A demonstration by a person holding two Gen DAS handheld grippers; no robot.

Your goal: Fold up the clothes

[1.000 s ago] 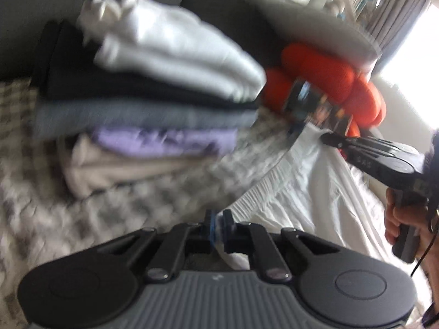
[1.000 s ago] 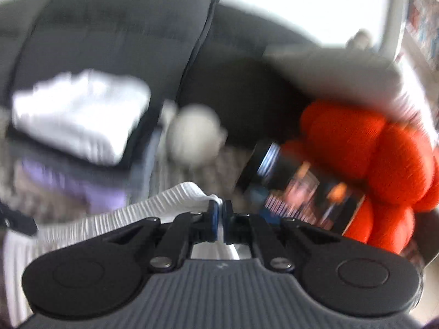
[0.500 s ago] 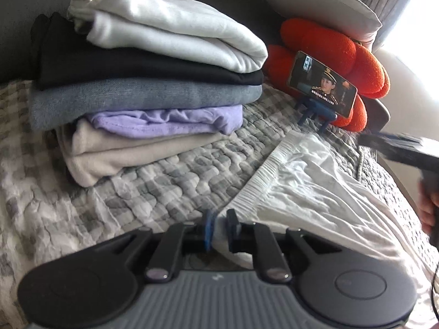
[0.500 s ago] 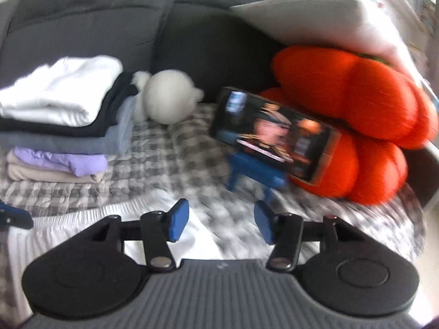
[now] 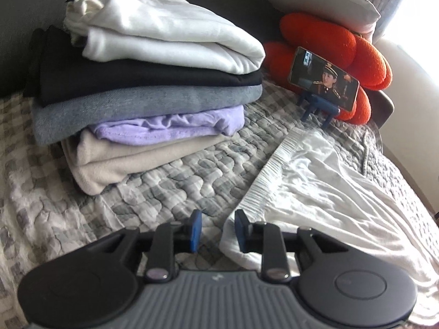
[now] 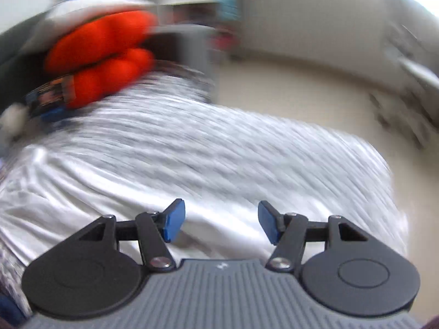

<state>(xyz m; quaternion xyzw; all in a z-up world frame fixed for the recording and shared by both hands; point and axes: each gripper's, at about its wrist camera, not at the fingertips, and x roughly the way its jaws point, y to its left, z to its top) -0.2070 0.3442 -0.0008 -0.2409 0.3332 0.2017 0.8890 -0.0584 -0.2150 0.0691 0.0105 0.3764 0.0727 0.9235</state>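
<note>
My left gripper [image 5: 216, 230] gapes empty at the white garment [image 5: 323, 192] waistband corner; right gripper [image 6: 221, 226] wide apart over its blurred cloth, w/ bare quilt [image 5: 170, 181] before the folded stack [image 5: 148, 87].

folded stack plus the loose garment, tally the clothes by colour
white: 2, top of stack and the loose garment
black: 1
grey: 1
purple: 1
beige: 1
total: 6

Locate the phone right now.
Left wrist view, upper right: the phone sits on a blue stand, against the orange cushion, beyond the white garment.
</note>
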